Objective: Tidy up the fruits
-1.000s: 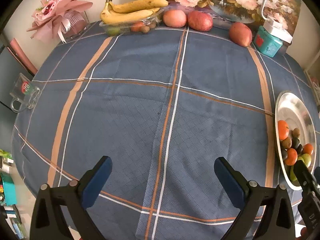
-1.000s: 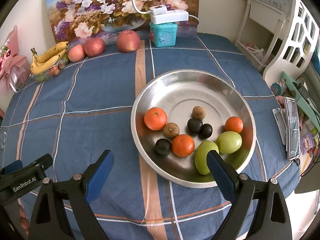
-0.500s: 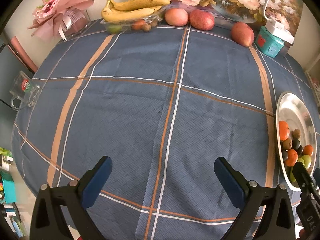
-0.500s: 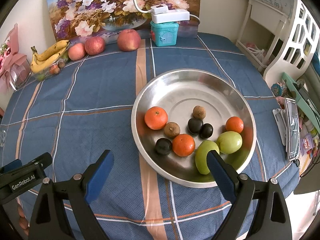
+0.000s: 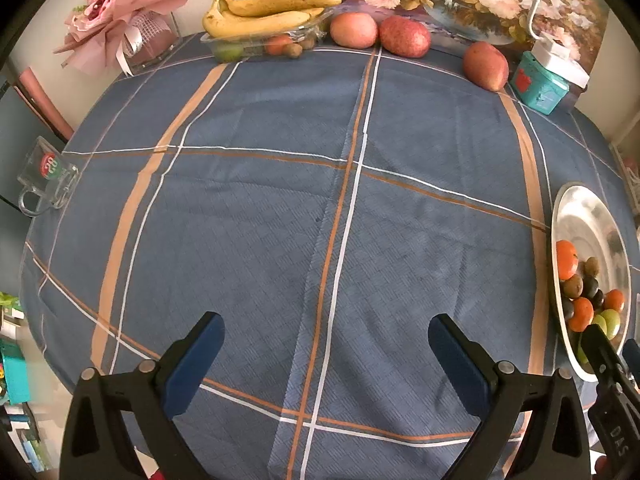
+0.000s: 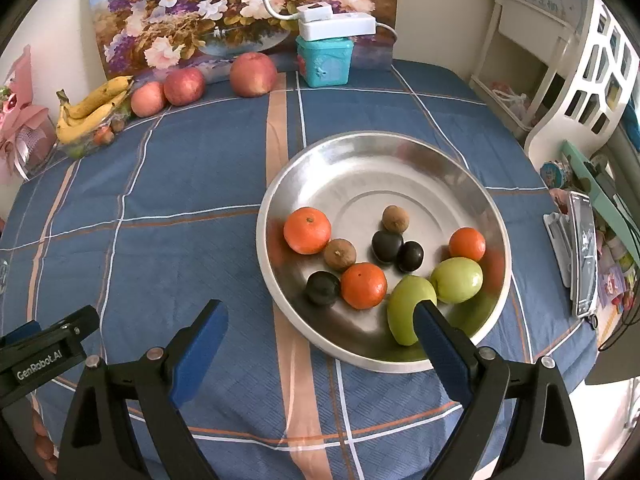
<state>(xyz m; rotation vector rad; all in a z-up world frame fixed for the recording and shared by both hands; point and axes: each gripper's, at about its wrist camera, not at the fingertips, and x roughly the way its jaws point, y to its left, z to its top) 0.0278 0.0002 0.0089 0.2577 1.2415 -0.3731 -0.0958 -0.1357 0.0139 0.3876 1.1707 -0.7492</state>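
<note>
A steel plate (image 6: 360, 152) sits on the blue checked tablecloth and holds oranges (image 6: 307, 230), two green fruits (image 6: 457, 280), dark plums (image 6: 387, 246) and small brown fruits (image 6: 339, 254). My right gripper (image 6: 320, 320) hovers open over the plate's near rim, nothing between its fingers. In the left wrist view the same plate (image 5: 582, 216) lies at the far right. My left gripper (image 5: 326, 338) stands open above bare cloth. At the table's back are bananas (image 5: 264, 16) on a clear tray and three red apples (image 5: 405, 36).
A teal box (image 6: 324, 60) with a white lamp base stands at the back by a flower painting. A pink bouquet (image 5: 116, 28) is at the back left, a glass mug (image 5: 48, 184) at the left edge. A phone (image 6: 582, 252) lies off the table's right side.
</note>
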